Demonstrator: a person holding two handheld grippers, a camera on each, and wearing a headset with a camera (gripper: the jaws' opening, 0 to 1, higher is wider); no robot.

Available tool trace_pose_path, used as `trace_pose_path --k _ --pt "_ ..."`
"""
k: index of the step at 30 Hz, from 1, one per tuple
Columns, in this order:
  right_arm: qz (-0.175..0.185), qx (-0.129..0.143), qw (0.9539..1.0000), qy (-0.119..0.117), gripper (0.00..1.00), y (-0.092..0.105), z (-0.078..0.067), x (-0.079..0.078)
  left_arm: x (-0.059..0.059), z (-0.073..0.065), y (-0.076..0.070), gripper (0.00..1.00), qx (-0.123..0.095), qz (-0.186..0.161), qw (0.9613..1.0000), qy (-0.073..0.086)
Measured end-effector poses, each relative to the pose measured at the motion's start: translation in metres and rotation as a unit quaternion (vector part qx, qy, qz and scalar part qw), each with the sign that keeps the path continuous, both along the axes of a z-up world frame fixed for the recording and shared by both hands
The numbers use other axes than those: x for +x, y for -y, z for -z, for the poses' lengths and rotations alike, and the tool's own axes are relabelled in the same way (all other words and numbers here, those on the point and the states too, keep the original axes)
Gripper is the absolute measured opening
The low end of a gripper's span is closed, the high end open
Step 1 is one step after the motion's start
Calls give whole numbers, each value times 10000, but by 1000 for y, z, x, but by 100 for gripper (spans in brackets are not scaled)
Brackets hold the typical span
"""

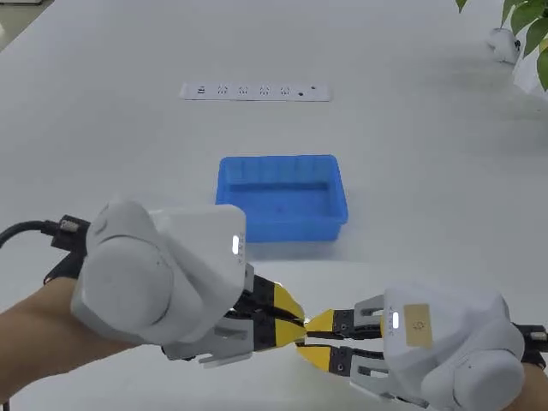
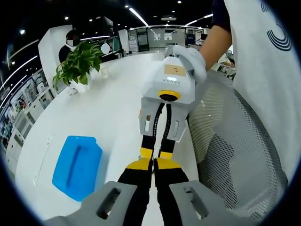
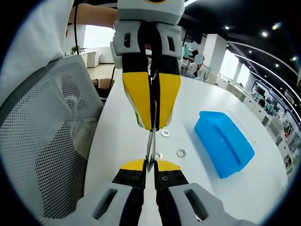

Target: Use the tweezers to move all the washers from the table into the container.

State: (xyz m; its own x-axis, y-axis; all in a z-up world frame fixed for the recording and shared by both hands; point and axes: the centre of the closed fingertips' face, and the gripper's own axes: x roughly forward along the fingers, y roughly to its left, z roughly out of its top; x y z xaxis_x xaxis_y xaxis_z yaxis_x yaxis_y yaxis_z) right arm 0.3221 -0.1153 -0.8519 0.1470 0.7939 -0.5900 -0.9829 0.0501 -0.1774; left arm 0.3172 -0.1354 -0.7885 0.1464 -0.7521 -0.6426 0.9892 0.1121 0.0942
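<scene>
Over the near edge of the desk (image 1: 411,128) the left tongs (image 1: 295,321) and right tongs (image 1: 313,339) met tip to tip, both clamped on the tweezers (image 3: 151,132). They blocked any pass between them, and a mesh chair (image 3: 51,117) closed off that edge. A few flat washers (image 3: 181,152) dotted the surface towards the blue container (image 1: 282,195) at the desk's middle. Bare desk lay wide on both sides of the container, with a power strip (image 1: 255,92) nearer the far edge and a plant (image 1: 522,26) at the far right corner.
</scene>
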Motion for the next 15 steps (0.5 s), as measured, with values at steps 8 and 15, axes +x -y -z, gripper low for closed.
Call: trace_pose_path --k 8,15 --pt "47 22 10000 -52 7 4 0 2 4 -1 10 6 -334 32 9994 76" --pt "36 -40 10000 -54 7 5 1 2 4 -1 13 6 -527 0 9986 -3"
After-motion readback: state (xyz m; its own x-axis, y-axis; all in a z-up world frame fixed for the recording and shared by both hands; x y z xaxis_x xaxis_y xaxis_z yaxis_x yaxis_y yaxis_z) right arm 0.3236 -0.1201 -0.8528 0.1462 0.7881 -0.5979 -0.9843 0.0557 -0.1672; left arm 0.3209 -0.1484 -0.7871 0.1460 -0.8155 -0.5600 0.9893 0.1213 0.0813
